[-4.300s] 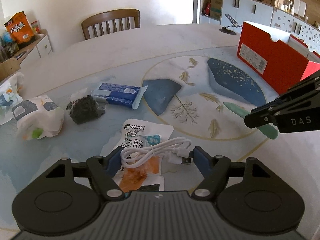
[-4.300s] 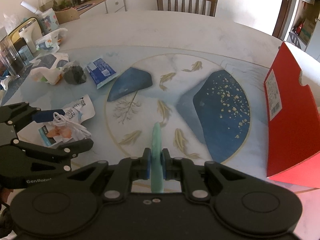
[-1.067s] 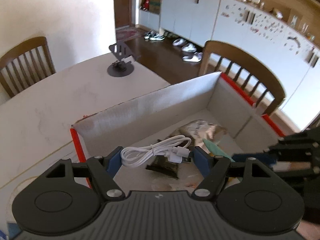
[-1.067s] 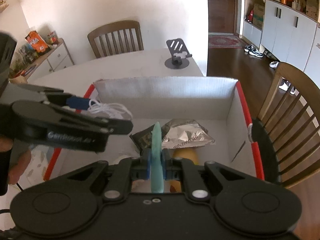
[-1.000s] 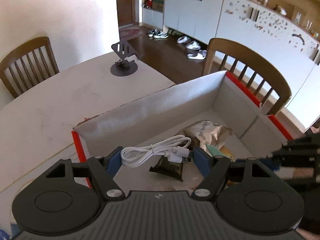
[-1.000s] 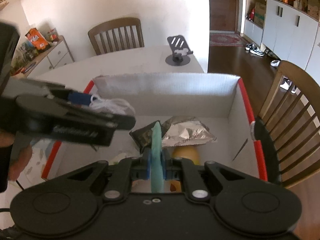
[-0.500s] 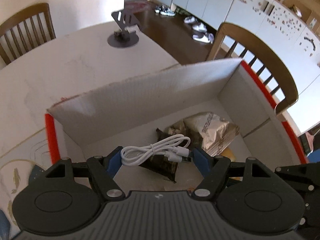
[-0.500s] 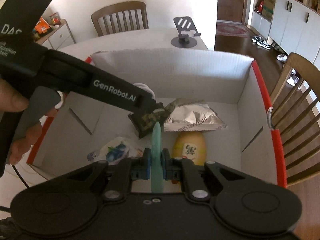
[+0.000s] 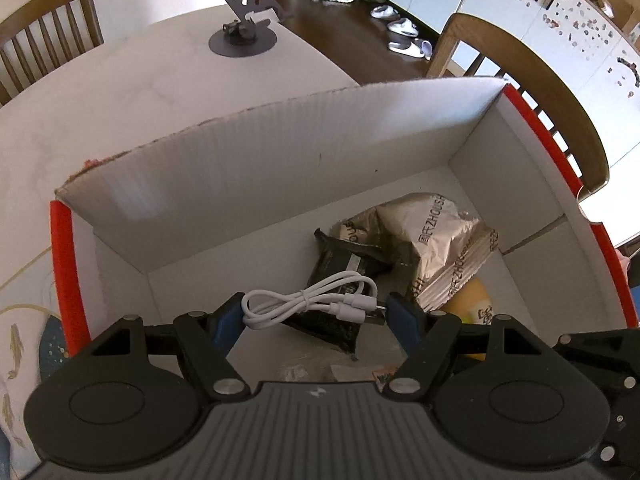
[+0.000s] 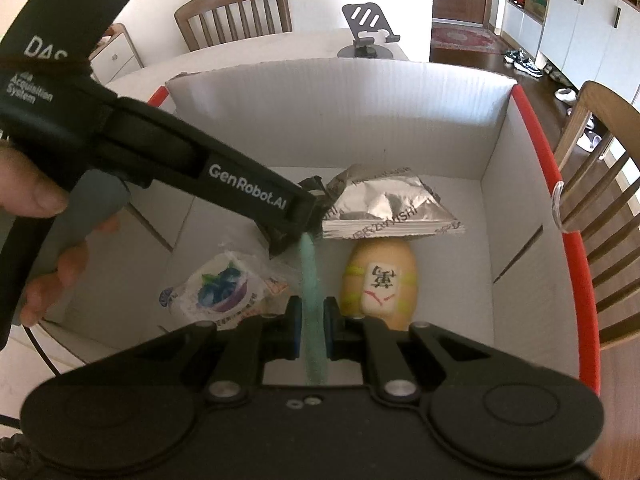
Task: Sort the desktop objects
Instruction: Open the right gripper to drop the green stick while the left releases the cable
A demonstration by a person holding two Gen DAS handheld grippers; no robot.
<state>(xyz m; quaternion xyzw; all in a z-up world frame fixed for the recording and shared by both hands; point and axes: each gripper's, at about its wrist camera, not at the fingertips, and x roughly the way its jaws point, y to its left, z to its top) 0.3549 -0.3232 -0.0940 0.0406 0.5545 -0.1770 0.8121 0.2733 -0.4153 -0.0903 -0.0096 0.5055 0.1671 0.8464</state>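
My left gripper [image 9: 314, 310] is shut on a coiled white USB cable [image 9: 312, 300] and holds it inside the red cardboard box [image 9: 280, 160], above a dark snack packet [image 9: 340, 264]. My right gripper [image 10: 310, 326] is shut on a flat mint-green tool [image 10: 311, 280], held upright over the box [image 10: 340, 120]. The left gripper's body [image 10: 180, 168] crosses the right wrist view. In the box lie a silver foil bag [image 10: 384, 208], a yellow egg-shaped toy [image 10: 380, 280] and a blueberry packet [image 10: 224, 288].
The box sits at the edge of a white table [image 9: 100, 112]. A black phone stand [image 9: 244, 28] stands beyond the box. Wooden chairs [image 10: 600, 152] stand to the right of the box and at the table's far side [image 10: 236, 8].
Both grippers have moved from over the table mat to the box and have sunk lower into it in the last second. Both holds are unchanged.
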